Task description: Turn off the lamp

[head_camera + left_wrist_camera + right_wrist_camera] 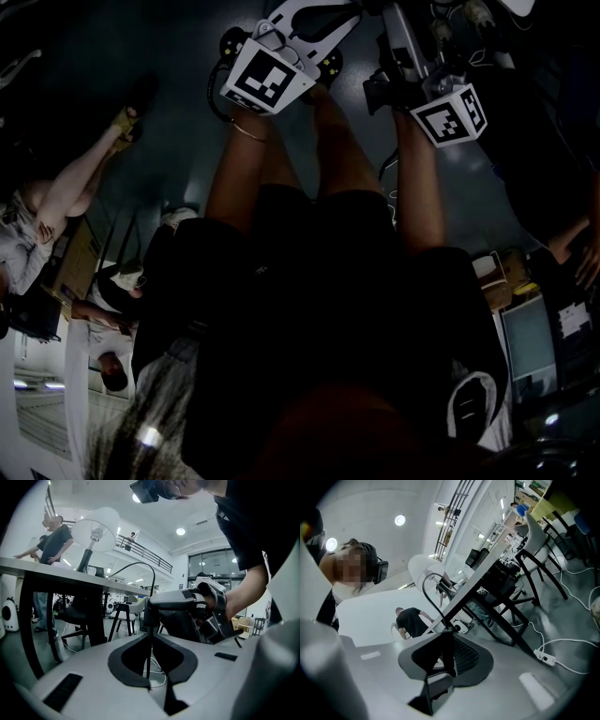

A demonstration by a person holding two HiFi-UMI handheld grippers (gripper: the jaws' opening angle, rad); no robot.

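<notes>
While the person holds the two grippers close together, the left gripper (150,638) has its jaws closed on the thin black lamp cord (149,658). The right gripper (446,634) pinches the same cord just beside it, at a thicker dark piece on the cord. From there the cord climbs in an arch to the top of a table (56,572) with dark legs. On this table stands the lamp (96,527), upright, with a white shade, well apart from both grippers. Behind the table another person (54,543) in a dark shirt leans over it.
</notes>
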